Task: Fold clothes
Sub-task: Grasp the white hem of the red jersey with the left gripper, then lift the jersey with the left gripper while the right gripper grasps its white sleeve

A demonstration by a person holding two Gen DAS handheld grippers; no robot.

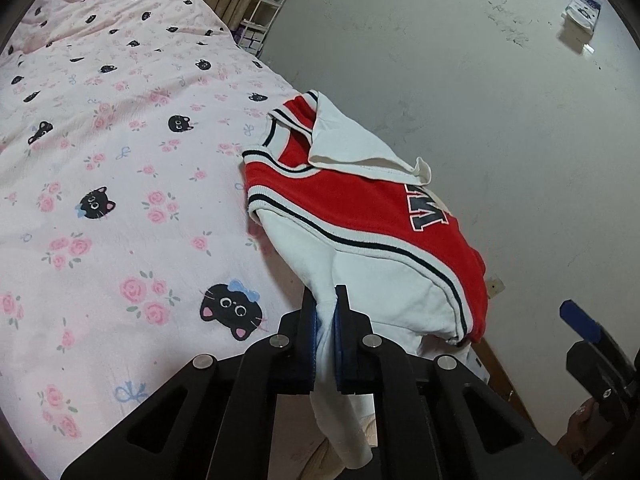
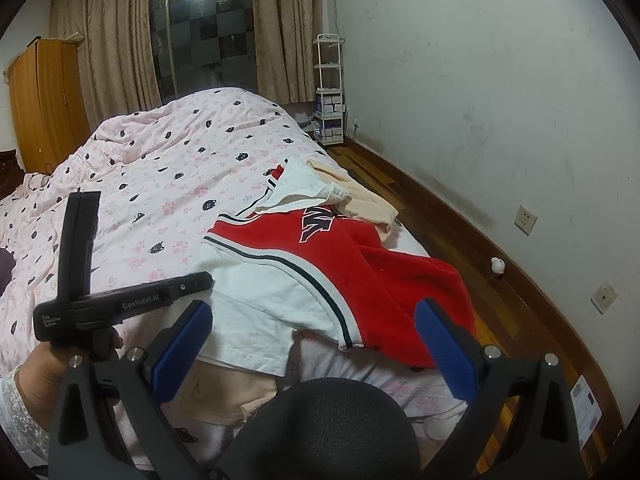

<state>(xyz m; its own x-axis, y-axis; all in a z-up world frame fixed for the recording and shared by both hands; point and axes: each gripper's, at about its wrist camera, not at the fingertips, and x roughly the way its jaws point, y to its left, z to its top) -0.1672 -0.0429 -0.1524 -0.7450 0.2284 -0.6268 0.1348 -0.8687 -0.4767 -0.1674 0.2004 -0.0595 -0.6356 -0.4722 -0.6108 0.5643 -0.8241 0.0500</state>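
Left gripper (image 1: 326, 294): your black two-finger tool with blue pads is clamped on a white fabric fold of the garment; the cloth runs up between the two fingers and hangs down below them.
Right gripper (image 2: 314, 320): your second black tool stands with its blue-padded fingers (image 2: 444, 344) spread wide, nothing between them; the garment lies just ahead of the tips.
Hand (image 2: 36, 376): in the right wrist view, your left hand, with a lace-edged sleeve at the wrist, grips the handle of the left tool at the lower left.
Red and white sweater (image 1: 360, 216): a knitted red vest body with dark-striped white trim, white sleeves, a white collar and dark block letters on the chest. It lies at the right edge of the bed, partly over the side, one sleeve raised into your left tool.
Beige cloth (image 2: 368, 204): a pale piece lies under and beyond the sweater at the bed edge; more beige fabric shows below the white sleeve near the right tool.
Pink bedcover (image 1: 120, 160): a quilt printed with black cat faces and roses covers the bed.
Wooden floor (image 2: 440, 240): brown boards run beside the bed to the white wall.
White wire rack (image 2: 330, 88): stands in the far corner by the beige curtains (image 2: 280, 28).
Wardrobe (image 2: 44, 96): an orange-brown wooden cabinet stands far left.
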